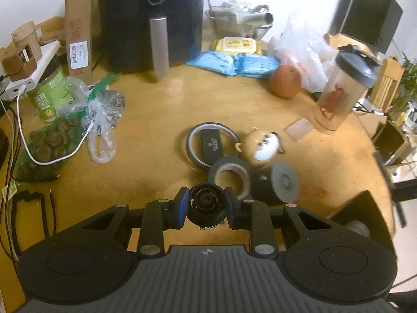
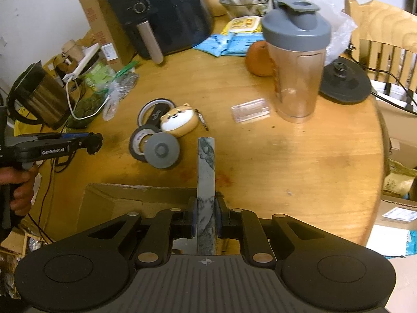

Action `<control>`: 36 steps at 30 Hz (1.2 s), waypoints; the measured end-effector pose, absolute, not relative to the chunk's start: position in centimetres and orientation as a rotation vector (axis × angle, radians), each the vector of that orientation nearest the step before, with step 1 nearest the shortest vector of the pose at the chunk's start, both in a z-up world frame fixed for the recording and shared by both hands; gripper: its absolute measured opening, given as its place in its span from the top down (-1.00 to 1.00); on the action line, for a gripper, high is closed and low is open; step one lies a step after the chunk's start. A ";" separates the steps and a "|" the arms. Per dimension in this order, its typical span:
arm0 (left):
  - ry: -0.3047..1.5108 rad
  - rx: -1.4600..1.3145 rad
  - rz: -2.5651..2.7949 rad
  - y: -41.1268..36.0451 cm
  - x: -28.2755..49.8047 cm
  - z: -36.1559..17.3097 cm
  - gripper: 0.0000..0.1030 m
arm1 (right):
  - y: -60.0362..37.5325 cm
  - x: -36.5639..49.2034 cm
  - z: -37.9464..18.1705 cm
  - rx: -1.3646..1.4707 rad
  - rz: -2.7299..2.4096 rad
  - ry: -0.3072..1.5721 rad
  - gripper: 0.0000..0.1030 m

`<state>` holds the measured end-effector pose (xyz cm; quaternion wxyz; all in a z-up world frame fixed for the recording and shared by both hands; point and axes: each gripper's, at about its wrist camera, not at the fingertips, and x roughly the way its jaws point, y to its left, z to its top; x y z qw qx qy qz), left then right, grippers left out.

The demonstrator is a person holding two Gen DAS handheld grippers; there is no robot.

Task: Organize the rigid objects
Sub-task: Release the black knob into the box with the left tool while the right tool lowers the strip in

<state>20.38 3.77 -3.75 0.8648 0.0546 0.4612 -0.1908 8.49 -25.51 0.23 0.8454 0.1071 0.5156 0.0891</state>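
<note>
My left gripper (image 1: 206, 195) is shut on a small black round part (image 1: 206, 203), held above the wooden table (image 1: 156, 130). In the right wrist view the left gripper (image 2: 93, 140) hangs at the left, above the table edge, held by a hand (image 2: 20, 190). Just ahead of it lie a thin tape ring (image 1: 212, 143), a black tape roll (image 1: 230, 180), a grey disc (image 1: 285, 181) and a dog-shaped case (image 1: 263, 146). My right gripper (image 2: 206, 202) is shut on a grey marbled bar (image 2: 206, 167) that sticks forward over an open cardboard box (image 2: 117, 200).
A black air fryer (image 1: 148, 18) stands at the back, a shaker bottle (image 2: 297, 60) and an orange (image 2: 258, 58) to the right. A clear plastic case (image 2: 250, 110), a kettle base (image 2: 344, 80), a kettle (image 2: 39, 99), bags and cables (image 1: 52, 135) crowd the table's edges.
</note>
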 end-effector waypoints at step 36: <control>0.984 0.036 -0.262 3.5 8.3 -3.2 -0.37 | -20.3 5.8 0.1 0.198 0.304 1.129 0.67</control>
